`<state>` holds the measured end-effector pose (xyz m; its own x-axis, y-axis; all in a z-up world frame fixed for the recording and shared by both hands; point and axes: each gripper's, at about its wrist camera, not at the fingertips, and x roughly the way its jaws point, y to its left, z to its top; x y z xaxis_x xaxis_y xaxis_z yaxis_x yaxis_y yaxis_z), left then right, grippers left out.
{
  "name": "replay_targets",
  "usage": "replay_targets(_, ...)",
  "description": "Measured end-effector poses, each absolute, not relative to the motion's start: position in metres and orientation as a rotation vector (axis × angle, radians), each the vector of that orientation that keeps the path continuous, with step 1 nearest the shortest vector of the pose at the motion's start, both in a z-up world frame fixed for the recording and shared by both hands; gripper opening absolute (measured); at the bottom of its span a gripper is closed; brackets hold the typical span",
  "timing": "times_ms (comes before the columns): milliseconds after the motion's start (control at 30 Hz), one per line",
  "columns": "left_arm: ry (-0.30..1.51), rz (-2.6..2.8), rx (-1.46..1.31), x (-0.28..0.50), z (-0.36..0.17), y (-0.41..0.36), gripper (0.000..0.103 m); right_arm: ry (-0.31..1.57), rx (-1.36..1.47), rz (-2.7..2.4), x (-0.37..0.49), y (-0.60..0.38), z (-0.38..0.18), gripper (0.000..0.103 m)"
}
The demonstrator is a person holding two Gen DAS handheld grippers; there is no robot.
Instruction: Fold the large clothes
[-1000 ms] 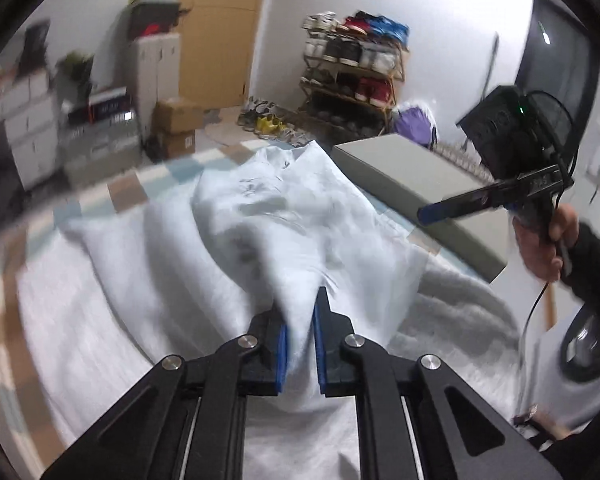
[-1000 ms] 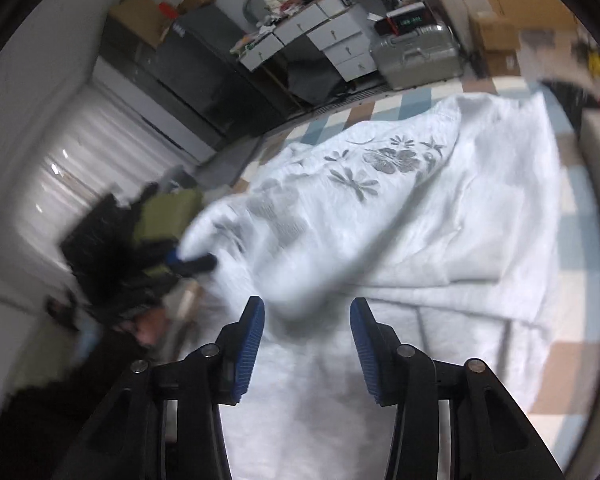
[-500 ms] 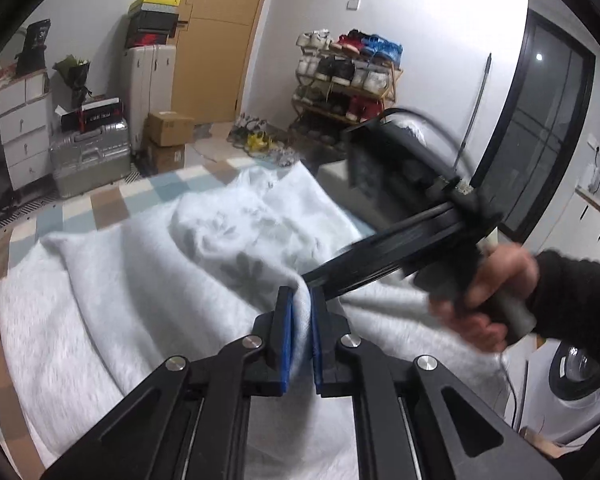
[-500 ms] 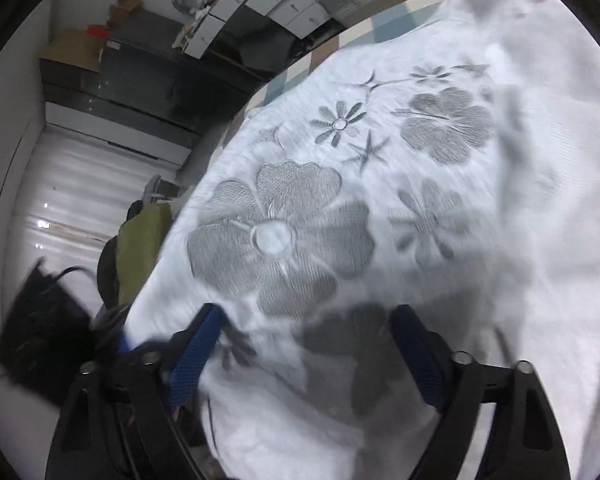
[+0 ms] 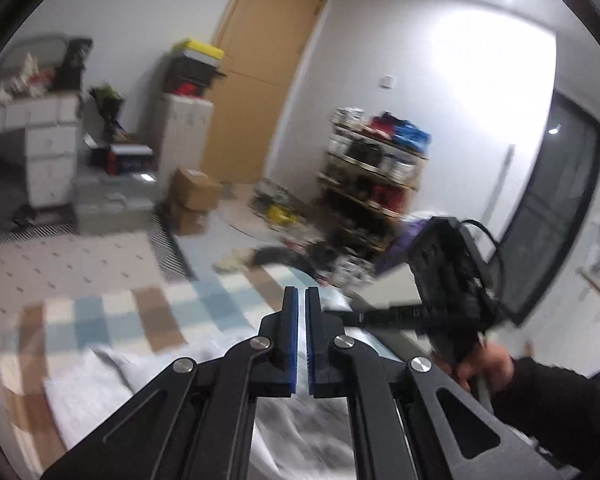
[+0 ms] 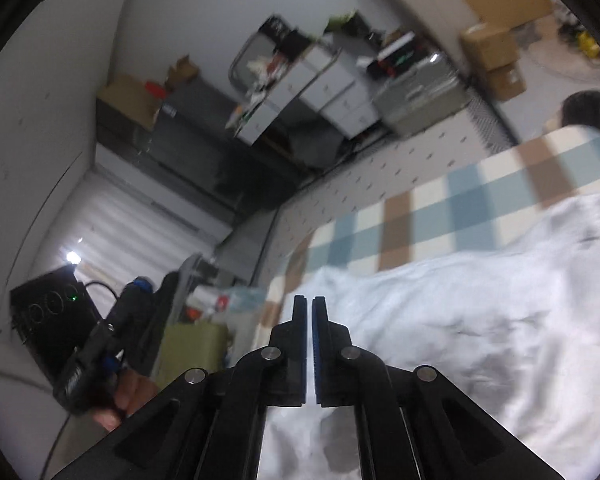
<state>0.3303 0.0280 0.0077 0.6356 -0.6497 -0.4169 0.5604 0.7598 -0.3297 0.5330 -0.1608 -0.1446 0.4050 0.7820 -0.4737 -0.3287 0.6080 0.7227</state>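
Note:
A large white garment (image 5: 100,380) with grey flower embroidery lies crumpled on a blue, brown and cream checked sheet (image 5: 140,312). My left gripper (image 5: 302,294) is raised above it with its jaws pressed together. A thin fold of the cloth runs up into them from below. In the right wrist view the garment (image 6: 460,320) spreads to the right. My right gripper (image 6: 310,302) is at its left edge, its jaws closing to a narrow slit on the cloth. A hand (image 5: 484,364) in a dark sleeve holds the right gripper just right of the left one.
A grey box (image 5: 384,292) lies along the bed's right side. Beyond are a shoe rack (image 5: 372,176), cardboard boxes (image 5: 192,196) and a wooden door (image 5: 260,80). White drawers (image 6: 332,92), a silver case (image 6: 416,96) and a green bag (image 6: 192,348) flank the bed's other side.
Both grippers have risen and tipped up, so more of the room shows. The right gripper's jaws went from wide apart to nearly together over the cloth. The left stayed pinched.

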Motion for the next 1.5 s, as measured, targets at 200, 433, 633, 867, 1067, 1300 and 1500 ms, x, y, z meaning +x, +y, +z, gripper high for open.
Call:
replay_targets(200,0.829,-0.656,-0.107,0.294,-0.1,-0.002,0.0,1.055,0.514,0.623,0.491,-0.197,-0.206,0.07)
replay_targets(433,1.017,-0.487,-0.193,0.293,-0.17,-0.003,0.0,1.194,0.392,0.514,0.48,-0.173,-0.271,0.07)
replay_targets(633,1.073,-0.451,-0.221,0.303,-0.17,-0.011,0.0,1.041,0.176,0.606,0.483,-0.128,-0.229,0.005)
replay_targets(867,0.817,-0.365,-0.094,0.311,-0.084,-0.001,0.0,0.757,0.249,0.627,0.488,-0.148,-0.165,0.005)
replay_targets(1067,0.915,-0.407,-0.055,0.289,-0.147,-0.016,0.0,0.93,0.128,0.473,0.474,-0.179,-0.242,0.005)
replay_targets(1300,0.948,-0.381,-0.063,0.265,-0.189,-0.016,0.0,0.945,0.018,0.398,0.442,-0.187,-0.231,0.014)
replay_targets(1500,0.792,-0.378,-0.194,0.246,-0.163,0.02,0.0,0.8,0.032,0.602,0.41,-0.137,-0.173,0.04)
